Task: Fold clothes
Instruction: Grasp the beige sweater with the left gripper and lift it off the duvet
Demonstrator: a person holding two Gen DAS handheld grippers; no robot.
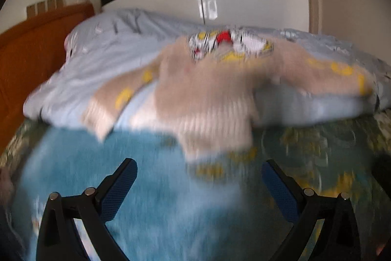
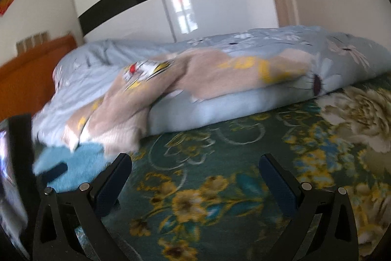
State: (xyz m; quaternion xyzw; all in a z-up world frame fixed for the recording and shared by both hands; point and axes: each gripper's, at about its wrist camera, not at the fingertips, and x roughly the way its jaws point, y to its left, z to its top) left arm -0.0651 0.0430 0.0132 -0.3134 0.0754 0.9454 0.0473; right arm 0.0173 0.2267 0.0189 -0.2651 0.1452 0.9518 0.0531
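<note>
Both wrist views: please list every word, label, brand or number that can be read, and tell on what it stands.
No text can be read in either view.
Beige sweater: yellow marks on the sleeves and a printed panel at the neck, too blurred to tell if they are letters.
Red paper on the wall: too small and blurred to read.
Left claw and right claw: no label visible.

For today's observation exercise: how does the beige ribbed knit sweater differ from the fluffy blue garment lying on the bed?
The beige ribbed knit sweater carries yellow patterns and a colourful cartoon print; the fluffy blue garment looks plain. The sweater drapes over the pale blue quilt, sleeves spread; the blue garment lies lower on the green floral bedspread, nearest the open left gripper. Both are soft, unfolded and ungripped.
</note>
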